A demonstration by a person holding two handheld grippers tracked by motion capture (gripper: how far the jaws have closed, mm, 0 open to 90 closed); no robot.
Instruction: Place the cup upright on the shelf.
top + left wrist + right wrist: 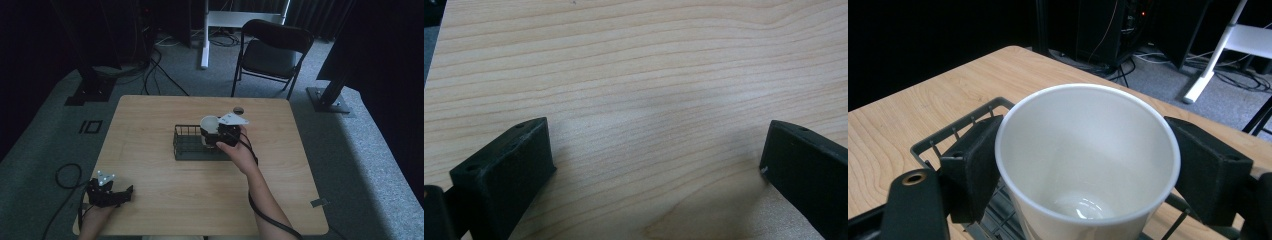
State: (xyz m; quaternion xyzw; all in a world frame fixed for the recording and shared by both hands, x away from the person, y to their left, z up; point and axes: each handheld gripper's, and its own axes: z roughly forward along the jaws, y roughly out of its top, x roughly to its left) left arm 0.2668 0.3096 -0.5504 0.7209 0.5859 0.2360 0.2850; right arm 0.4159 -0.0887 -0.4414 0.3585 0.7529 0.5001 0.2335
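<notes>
Over the right end of the black wire basket (192, 145), near the table's centre, one white paper cup (209, 125) sits upright and empty between the jaws of the right gripper (215, 134); in the right gripper view each black pad presses a side of the cup (1088, 165) just under its rim, with the basket's wires (955, 127) showing below and at 9 o'clock. The right hand (240, 155) holds that gripper from 5 o'clock, forearm stretched diagonally across the wooden table (150, 200). The left gripper (112, 192) rests at the table's 7 o'clock corner, well apart from the basket, pointing toward 3 o'clock; in its own view its two jaws stand wide apart over bare wood (649, 90). At 12 o'clock, beyond the table, stands one dark folding chair (270, 52).
</notes>
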